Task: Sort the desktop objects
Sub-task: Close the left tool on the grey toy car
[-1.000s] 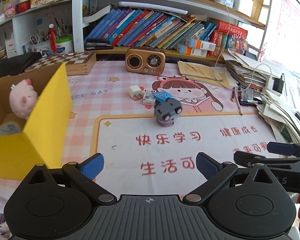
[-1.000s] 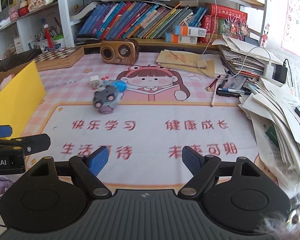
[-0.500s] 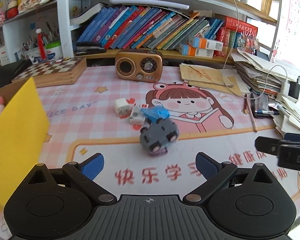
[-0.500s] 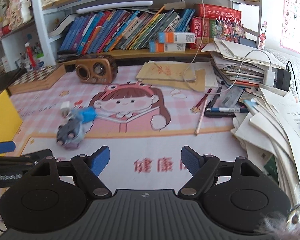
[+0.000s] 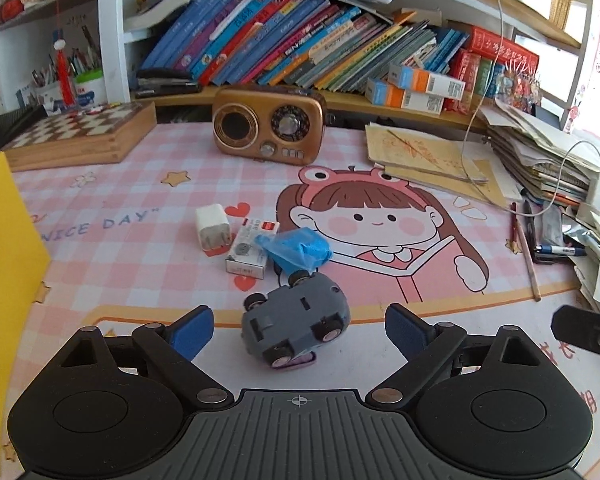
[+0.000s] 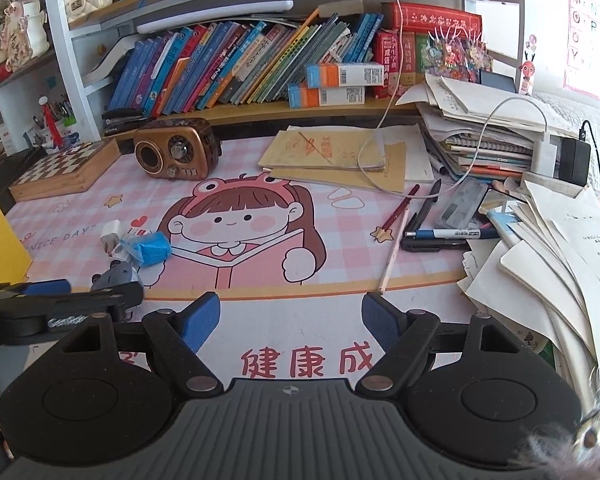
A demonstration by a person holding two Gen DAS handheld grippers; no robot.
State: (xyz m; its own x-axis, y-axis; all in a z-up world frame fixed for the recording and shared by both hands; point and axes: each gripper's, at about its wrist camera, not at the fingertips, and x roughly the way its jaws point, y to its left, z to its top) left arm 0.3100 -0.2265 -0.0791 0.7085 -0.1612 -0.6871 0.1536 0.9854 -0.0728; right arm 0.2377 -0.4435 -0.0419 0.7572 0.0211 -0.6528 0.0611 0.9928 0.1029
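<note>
A grey toy car lies tipped on its side on the pink desk mat, wheels showing. My left gripper has it between its blue pads; the jaws are closing, with a gap on both sides. Just behind the car are a crumpled blue wrapper, a small carded pack and a white charger plug. A yellow box stands at the left edge. My right gripper hangs open over bare mat with nothing between its fingers. The left gripper shows to its left, partly covering the car.
A brown retro radio and a wooden chessboard box stand at the back under a shelf of books. Pens and pencils lie right of centre. Heaped papers and a charger cable crowd the right side.
My left gripper has moved forward to the toy car, which now lies between its fingers, and the yellow box has slid to the frame's left edge. The right gripper has shifted forward and rightwards.
</note>
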